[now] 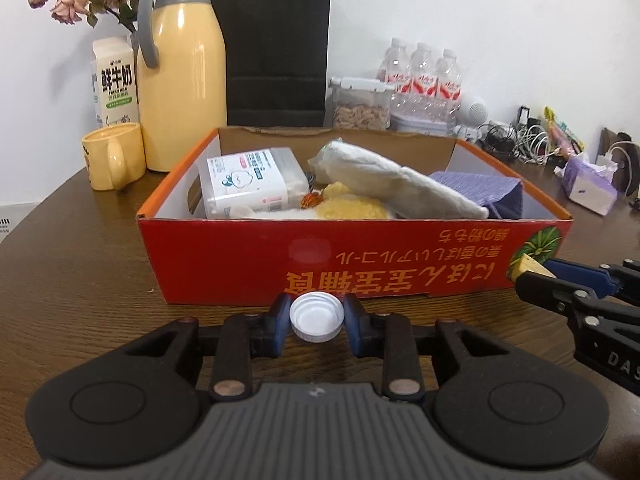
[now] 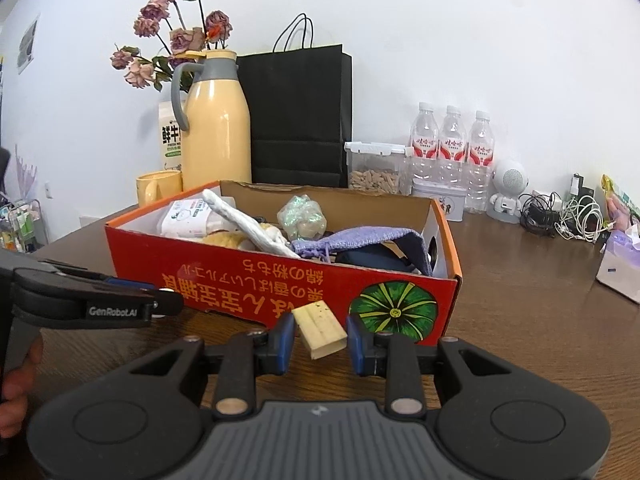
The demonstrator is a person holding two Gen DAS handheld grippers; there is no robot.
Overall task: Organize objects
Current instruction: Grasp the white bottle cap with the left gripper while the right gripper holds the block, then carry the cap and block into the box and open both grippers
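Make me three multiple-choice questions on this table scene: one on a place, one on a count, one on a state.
1. Where is the white plastic bottle cap?
A. Inside the red cardboard box
B. Between the left gripper jaws
C. On the yellow mug

2. How many water bottles stand by the wall?
A. Three
B. Five
C. One

3. The right gripper is:
A. Empty
B. Around a pale wooden block, not clamped

B, it sits between the pads; A, three caps show; B, gaps show beside the block.
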